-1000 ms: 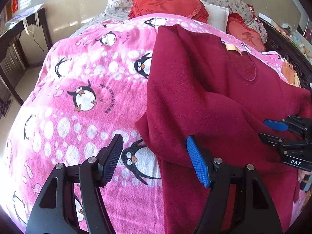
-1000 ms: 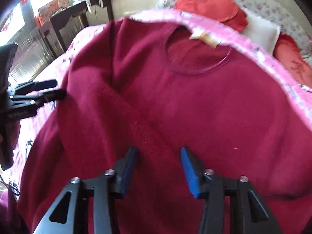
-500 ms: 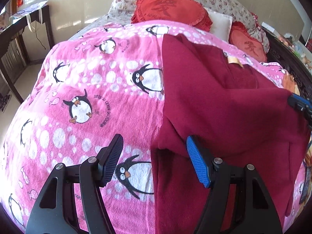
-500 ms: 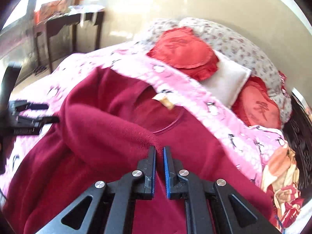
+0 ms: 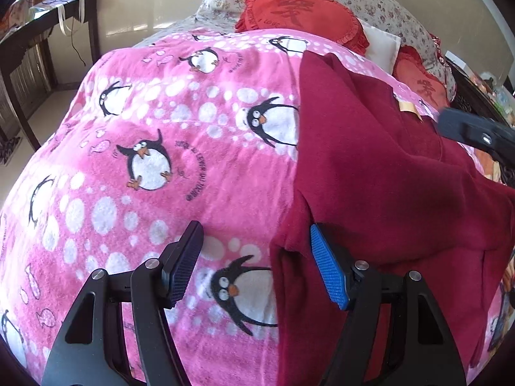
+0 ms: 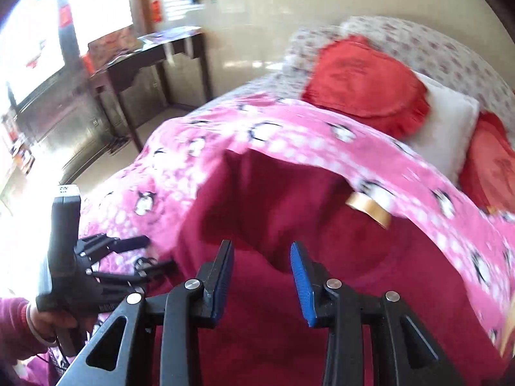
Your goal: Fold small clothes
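Fingers on the right gripper are opening up again after pinching the maroon sweater, so that fold's dropped on the penguin blanket; left gripper is hanging open at the sweater's edge.

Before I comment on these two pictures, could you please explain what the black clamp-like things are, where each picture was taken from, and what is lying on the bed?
No robot here: a person holds a two-fingered tool in each hand, each carrying a camera looking along its fingers. One picture looks out from the left tool, the other from the right tool. Both stand open and hold nothing. On the pink penguin blanket lies a dark red sweater, one side folded over, with a tan neck label. Red cushions sit at the head.
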The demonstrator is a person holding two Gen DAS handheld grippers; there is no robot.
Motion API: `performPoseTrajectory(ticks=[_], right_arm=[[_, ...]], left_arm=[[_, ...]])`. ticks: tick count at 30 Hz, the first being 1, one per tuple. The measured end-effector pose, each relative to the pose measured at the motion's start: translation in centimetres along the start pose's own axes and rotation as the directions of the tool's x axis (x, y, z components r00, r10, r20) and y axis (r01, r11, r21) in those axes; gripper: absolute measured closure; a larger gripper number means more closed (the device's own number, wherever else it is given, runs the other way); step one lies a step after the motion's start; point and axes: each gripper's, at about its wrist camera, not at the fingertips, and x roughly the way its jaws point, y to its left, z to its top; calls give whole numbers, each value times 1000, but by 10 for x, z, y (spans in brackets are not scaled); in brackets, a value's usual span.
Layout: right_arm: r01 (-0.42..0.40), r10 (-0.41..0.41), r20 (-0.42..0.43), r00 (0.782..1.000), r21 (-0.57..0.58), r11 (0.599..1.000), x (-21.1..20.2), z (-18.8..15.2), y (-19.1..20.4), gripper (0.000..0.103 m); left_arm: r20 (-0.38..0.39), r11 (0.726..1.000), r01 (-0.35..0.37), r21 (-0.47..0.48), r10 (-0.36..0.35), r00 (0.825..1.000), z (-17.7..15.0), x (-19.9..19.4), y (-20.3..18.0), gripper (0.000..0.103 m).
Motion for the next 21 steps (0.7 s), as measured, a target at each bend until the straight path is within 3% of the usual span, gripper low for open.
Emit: performPoseTrajectory(ticks=[3,7,12,16,21], right_arm=[[-108,109,-33,993,37,993,39,12,6,70],[-148,164,-138,977,120,982,91,7,15,70],[-185,191,-38,981,122,975,71,18,7,70],[-143,149,-91,985,77,987,83,27,7,70],[-202,212,-72,975,128,971,92,31,-5,69]], left_arm=[[1,1000,21,-11,-21,1000,0,1,5,34],[1,1000,17,5,-17,1000,-1,0,6,34],[12,998,59,-12,-59,998,-3,0,13,34],[20,999,52,-7,-52,998,-5,-2,13,34],[25,998,62,-4,-62,998,-6,-2,15,34]])
